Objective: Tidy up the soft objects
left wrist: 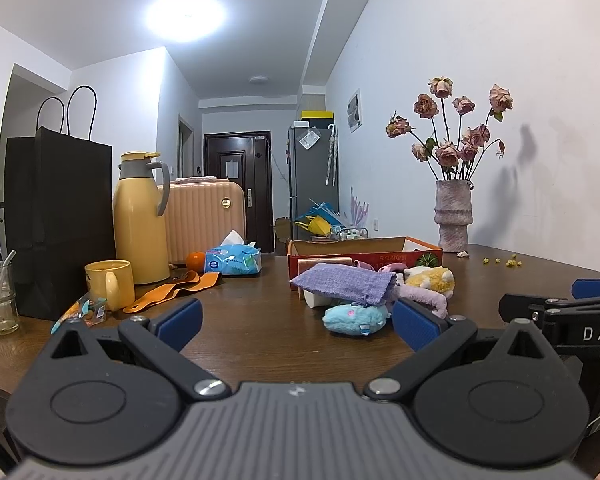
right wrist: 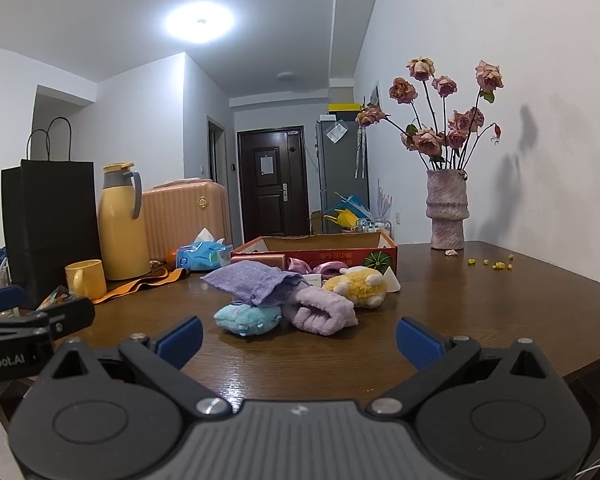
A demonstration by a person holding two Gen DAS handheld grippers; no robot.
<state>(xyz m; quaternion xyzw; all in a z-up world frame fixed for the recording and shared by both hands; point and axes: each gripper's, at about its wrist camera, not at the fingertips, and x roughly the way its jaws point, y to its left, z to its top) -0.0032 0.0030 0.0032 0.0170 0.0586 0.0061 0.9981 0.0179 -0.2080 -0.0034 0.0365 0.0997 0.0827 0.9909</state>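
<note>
Both grippers spread, empty, held low at the surface's (right wrist: 480, 300) near edge: left gripper (left wrist: 296, 326), right gripper (right wrist: 299, 342). Soft toys and purple pouch (right wrist: 252, 282) heaped mid-surface before the open box (right wrist: 320, 254), likely their destination.

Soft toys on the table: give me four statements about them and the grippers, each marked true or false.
1. The blue plush toy lies inside the cardboard box. False: it lies on the table, in front of the box.
2. The left gripper is open and holds nothing. True.
3. The purple drawstring pouch rests partly on top of the other soft things. True.
4. The right gripper is shut on the yellow plush toy. False: it is open, short of the toys.
</note>
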